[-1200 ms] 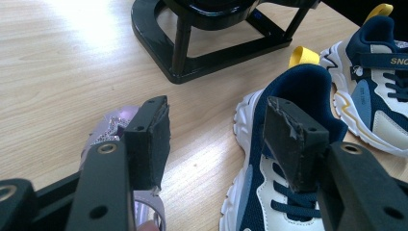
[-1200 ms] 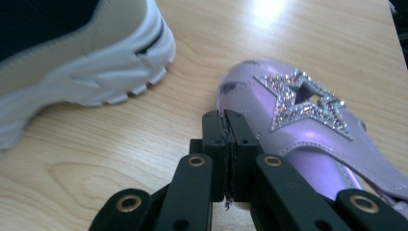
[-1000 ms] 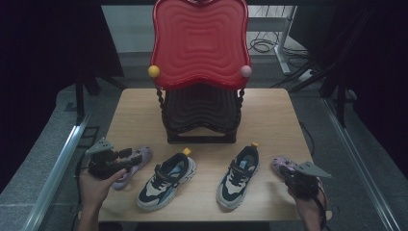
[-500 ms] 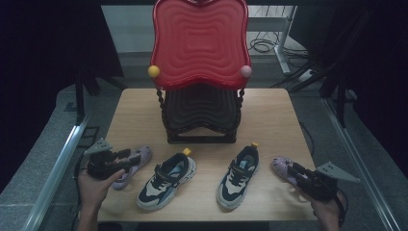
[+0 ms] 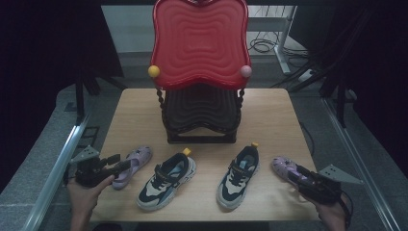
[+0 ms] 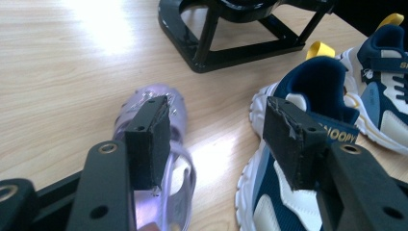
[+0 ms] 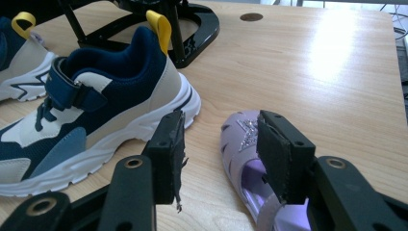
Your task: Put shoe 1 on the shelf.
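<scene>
Two purple sandals lie at the outer ends of the near row, with a navy and white sneaker pair between them. My left gripper (image 5: pixel 120 166) (image 6: pixel 216 125) is open, its tips over the left sandal (image 5: pixel 132 163) (image 6: pixel 154 144) and the edge of the left sneaker (image 5: pixel 166 180) (image 6: pixel 308 144). My right gripper (image 5: pixel 298 174) (image 7: pixel 221 139) is open too. One of its pads hangs over the right sandal (image 5: pixel 283 166) (image 7: pixel 240 144), while the right sneaker (image 5: pixel 238 175) (image 7: pixel 96 110) lies just beside the other. Nothing is gripped.
A black rack (image 5: pixel 202 115) with a red wavy tray (image 5: pixel 199 43) on top stands mid-table behind the shoes; its black base (image 6: pixel 231 48) (image 7: pixel 192 33) is close ahead of both grippers. Bare wood (image 5: pixel 274 115) flanks the rack. The near table edge is just behind the hands.
My right gripper has drawn back to the right, toward the near edge, off the right sandal. The left gripper has shifted slightly back and left. The shoes have not moved.
</scene>
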A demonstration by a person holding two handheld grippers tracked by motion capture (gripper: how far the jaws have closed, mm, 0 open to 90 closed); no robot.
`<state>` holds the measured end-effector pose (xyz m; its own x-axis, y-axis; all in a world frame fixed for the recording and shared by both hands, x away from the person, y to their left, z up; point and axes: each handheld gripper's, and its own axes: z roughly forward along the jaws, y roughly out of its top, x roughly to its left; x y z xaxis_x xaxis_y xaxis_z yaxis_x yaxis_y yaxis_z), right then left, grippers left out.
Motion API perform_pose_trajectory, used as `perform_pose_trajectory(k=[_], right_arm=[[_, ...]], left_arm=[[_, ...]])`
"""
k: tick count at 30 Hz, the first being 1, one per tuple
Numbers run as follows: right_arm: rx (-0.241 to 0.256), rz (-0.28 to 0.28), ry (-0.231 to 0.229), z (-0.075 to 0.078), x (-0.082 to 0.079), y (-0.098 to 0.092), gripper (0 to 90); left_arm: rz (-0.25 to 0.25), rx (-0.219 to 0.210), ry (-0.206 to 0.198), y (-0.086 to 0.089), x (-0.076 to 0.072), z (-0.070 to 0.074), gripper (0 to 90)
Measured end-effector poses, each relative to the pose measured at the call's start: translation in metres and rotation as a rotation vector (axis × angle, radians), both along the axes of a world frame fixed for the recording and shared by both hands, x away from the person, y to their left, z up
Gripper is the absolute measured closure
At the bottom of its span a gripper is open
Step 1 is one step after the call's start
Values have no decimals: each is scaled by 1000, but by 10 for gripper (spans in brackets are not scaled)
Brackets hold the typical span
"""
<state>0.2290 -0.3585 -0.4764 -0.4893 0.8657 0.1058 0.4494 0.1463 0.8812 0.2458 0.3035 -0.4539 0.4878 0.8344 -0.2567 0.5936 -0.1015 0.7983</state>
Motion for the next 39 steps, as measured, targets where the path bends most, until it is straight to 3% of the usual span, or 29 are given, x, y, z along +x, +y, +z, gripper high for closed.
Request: perform_pose_trajectory(k=[8,14,18,32,39], right_arm=[[-6,-25,0,-1,-1,-3,512],[-5,-43,-7,0,-3,-6,514],[-1,-45,-12,0,-4,-7,515],[-27,-86,4,-1,-6,-15,517],[-69,-75,70,-3,-8,-25,530]], left_arm=[[-37,38,25,8,-7,-11,450],[-65,123,106,0,1,-29,494],[-64,166,137,-5,7,-38,539],[-72,152,174,-6,13,-53,716],[-80,147,176,-5,14,-55,800]])
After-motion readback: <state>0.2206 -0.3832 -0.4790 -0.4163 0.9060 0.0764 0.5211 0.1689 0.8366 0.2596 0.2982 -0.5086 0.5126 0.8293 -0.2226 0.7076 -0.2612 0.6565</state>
